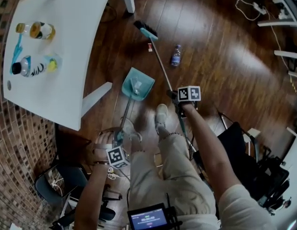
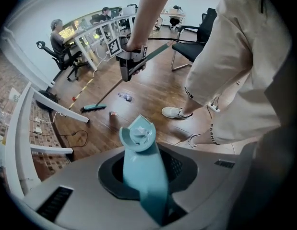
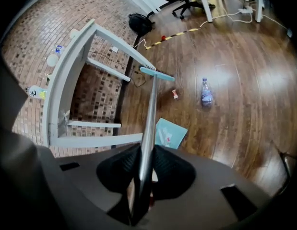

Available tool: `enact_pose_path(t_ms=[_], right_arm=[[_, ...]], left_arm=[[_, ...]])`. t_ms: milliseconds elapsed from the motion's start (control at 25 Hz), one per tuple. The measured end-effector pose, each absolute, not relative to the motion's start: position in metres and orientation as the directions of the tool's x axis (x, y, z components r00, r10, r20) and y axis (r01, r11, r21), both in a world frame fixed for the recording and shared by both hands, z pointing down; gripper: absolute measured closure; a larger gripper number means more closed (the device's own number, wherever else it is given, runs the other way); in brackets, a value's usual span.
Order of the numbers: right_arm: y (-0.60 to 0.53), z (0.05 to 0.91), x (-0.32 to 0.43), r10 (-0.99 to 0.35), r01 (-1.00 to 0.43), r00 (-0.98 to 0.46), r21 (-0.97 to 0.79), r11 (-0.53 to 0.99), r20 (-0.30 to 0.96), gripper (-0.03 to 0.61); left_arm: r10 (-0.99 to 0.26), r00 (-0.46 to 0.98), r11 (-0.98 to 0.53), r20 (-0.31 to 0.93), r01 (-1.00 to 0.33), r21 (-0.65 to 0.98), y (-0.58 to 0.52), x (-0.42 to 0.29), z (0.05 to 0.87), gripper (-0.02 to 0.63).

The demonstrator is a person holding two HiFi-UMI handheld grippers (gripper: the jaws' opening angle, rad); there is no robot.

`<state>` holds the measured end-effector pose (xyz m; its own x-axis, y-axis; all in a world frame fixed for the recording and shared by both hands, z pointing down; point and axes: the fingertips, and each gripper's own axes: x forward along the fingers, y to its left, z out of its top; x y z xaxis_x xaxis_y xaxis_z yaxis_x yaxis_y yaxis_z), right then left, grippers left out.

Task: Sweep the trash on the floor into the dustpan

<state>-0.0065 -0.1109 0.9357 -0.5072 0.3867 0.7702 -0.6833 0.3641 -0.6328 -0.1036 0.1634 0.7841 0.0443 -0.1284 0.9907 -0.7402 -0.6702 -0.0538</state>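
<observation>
My left gripper (image 2: 147, 178) is shut on the teal handle of the dustpan (image 2: 138, 134), which stands on the wood floor with a crumpled clear scrap in its pan. In the head view the dustpan (image 1: 137, 84) lies just ahead of the person's shoes, with the left gripper (image 1: 118, 145) above its handle. My right gripper (image 3: 142, 172) is shut on the metal pole of the broom (image 3: 157, 74). The broom head (image 1: 147, 31) rests on the floor beyond the dustpan. A small red-and-white scrap (image 1: 149, 47) and a plastic bottle (image 1: 175, 55) lie near the broom head.
A white table (image 1: 57, 56) with bottles on it stands at the left, one leg close to the dustpan. Cables and desk legs (image 1: 263, 8) run along the far right. A black chair (image 1: 244, 147) stands behind the right arm. People sit at desks in the left gripper view.
</observation>
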Motion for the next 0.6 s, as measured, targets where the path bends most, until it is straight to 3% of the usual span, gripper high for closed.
enact_pose_path(t_ms=[240, 600], right_arm=[[-0.085, 0.969, -0.019, 0.455, -0.714, -0.497, -0.646, 0.269, 0.739, 0.479], [-0.023, 0.955, 0.026, 0.572, -0.770, -0.463, -0.627, 0.119, 0.677, 0.479]], left_arm=[[-0.127, 0.041, -0.677, 0.991, -0.734, -0.057, 0.159, -0.111, 0.789, 0.534], [-0.126, 0.047, -0.686, 0.991, -0.726, -0.053, 0.157, -0.112, 0.788, 0.534]])
